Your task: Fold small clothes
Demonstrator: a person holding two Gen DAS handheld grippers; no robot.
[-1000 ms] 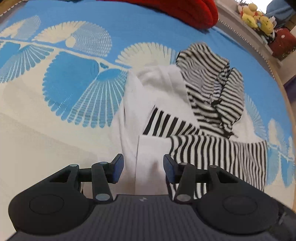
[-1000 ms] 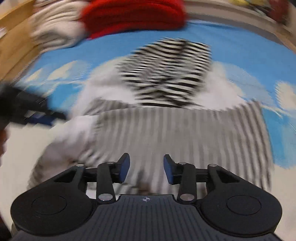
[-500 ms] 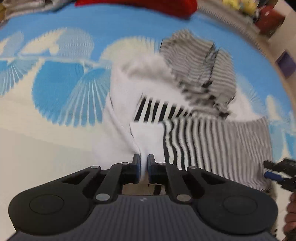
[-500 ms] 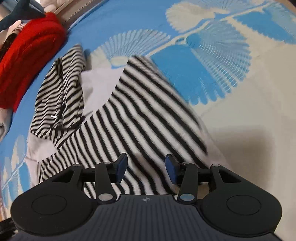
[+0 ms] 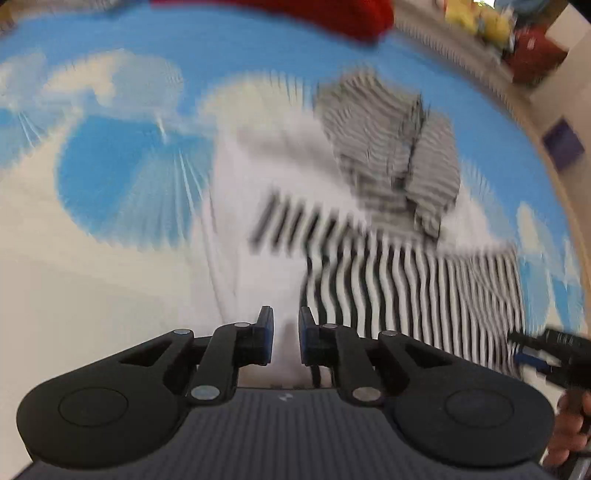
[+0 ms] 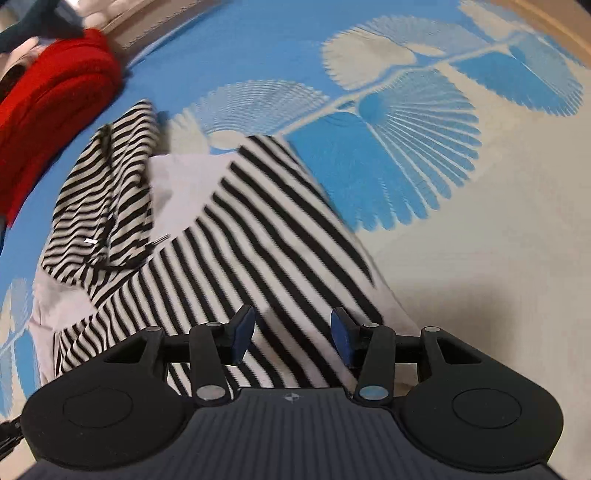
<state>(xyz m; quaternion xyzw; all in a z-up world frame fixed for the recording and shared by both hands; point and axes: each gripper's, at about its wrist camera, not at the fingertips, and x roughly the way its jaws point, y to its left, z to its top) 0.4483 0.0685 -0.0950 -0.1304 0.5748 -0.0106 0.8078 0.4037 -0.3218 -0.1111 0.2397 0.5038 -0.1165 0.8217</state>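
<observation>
A small black-and-white striped top (image 5: 406,288) with white panels lies crumpled on the blue and cream bedspread (image 5: 110,166). My left gripper (image 5: 286,332) stands at its near white hem, pointing steeply down. White fabric fills the narrow gap between the pads, and the jaws are opening slightly. The picture is blurred. In the right wrist view the striped top (image 6: 258,240) runs under my right gripper (image 6: 291,332), which is open over its near striped edge, with cloth beneath the pads. The right gripper (image 5: 532,350) also shows at the top's far right corner.
A red garment (image 5: 332,18) lies at the far side of the bed, also the red garment (image 6: 55,110) at left. Soft toys (image 5: 476,18) sit beyond the bed's edge. A person's hand (image 5: 569,424) holds the right gripper. The bedspread (image 6: 406,166) extends to the right.
The left jaws went from wide apart to nearly together on the white hem. The right gripper swung and rolled to the top's right edge, then held still, staying open.
</observation>
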